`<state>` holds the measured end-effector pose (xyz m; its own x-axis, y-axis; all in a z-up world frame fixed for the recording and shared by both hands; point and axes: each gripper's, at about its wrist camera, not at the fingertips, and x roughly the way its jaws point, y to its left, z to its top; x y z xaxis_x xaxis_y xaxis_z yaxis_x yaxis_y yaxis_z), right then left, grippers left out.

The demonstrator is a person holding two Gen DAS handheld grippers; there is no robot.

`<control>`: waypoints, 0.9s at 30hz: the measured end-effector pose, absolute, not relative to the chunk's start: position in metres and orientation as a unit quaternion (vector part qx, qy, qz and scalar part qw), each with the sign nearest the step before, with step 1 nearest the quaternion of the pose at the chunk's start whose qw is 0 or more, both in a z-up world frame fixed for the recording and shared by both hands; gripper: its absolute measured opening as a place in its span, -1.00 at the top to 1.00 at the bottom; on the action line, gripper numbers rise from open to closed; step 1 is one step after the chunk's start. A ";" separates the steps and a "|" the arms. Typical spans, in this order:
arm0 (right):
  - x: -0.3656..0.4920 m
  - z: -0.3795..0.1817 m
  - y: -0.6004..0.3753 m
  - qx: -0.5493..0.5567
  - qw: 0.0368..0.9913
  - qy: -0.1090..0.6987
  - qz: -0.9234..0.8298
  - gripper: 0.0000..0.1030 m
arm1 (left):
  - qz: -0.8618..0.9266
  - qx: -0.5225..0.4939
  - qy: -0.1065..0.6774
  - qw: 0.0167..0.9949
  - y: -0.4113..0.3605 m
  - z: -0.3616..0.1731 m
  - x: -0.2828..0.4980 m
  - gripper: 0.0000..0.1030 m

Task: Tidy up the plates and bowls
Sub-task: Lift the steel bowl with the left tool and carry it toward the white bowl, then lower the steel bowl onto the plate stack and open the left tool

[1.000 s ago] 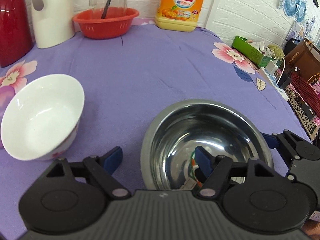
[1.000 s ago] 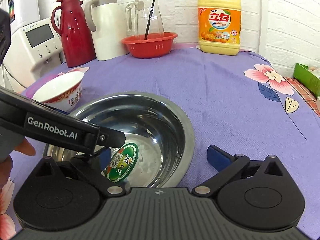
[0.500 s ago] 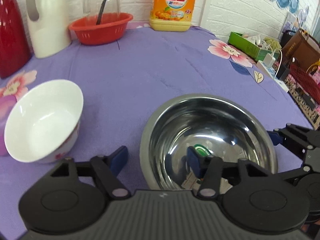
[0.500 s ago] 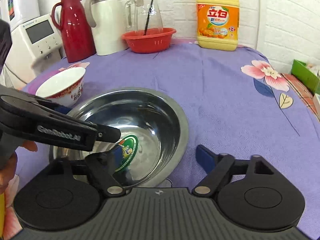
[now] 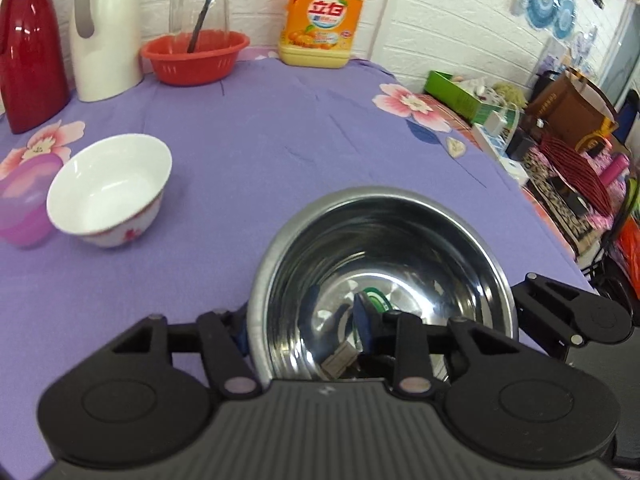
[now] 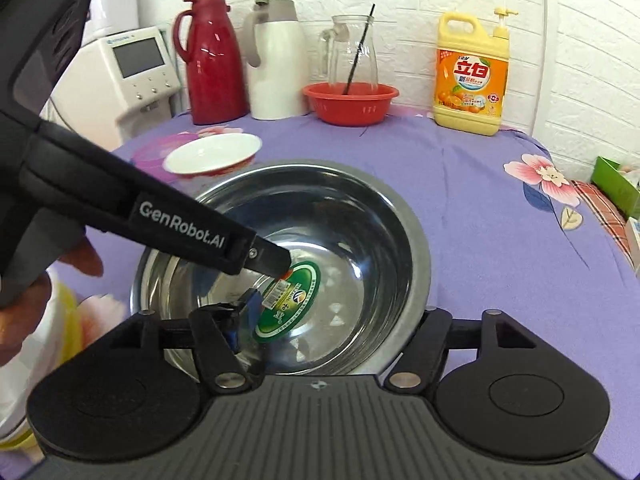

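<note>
A steel bowl (image 5: pixel 380 240) with a green sticker inside is held up off the purple cloth, tilted. My left gripper (image 5: pixel 300 320) is shut on its near left rim, one finger inside and one outside. My right gripper (image 6: pixel 332 316) is shut on the opposite rim of the steel bowl (image 6: pixel 360 208), again one finger inside and one outside. A white bowl (image 5: pixel 108 188) with a red pattern stands on the cloth to the left, beside a pink plastic cup (image 5: pixel 24 204); the white bowl also shows in the right wrist view (image 6: pixel 212 154).
At the back stand a red thermos (image 6: pixel 212 60), a white thermos (image 6: pixel 276 60), a red basket (image 6: pixel 350 102) with a glass jug, and a yellow detergent bottle (image 6: pixel 472 76). A white appliance (image 6: pixel 132 72) is at the left. The table's right edge borders clutter (image 5: pixel 560 152).
Both grippers have closed onto the steel bowl's rim and lifted it, tilting it. The views have risen and the white bowl now lies lower and farther away.
</note>
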<state>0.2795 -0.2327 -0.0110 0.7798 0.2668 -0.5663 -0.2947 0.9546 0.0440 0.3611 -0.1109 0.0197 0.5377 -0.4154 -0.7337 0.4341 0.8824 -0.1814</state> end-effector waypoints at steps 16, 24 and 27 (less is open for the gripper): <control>0.205 -0.032 -0.222 -0.021 0.931 0.336 0.142 -1.00 | -0.262 0.009 0.439 0.860 -0.105 -0.015 0.284 0.32; 0.185 -0.016 -0.248 0.024 0.944 0.310 0.111 -1.00 | -0.242 -0.011 0.395 0.886 -0.074 0.009 0.278 -0.65; 0.182 -0.004 -0.263 0.056 0.951 0.290 0.094 -1.00 | -0.226 -0.029 0.382 0.896 -0.055 0.019 0.283 -0.71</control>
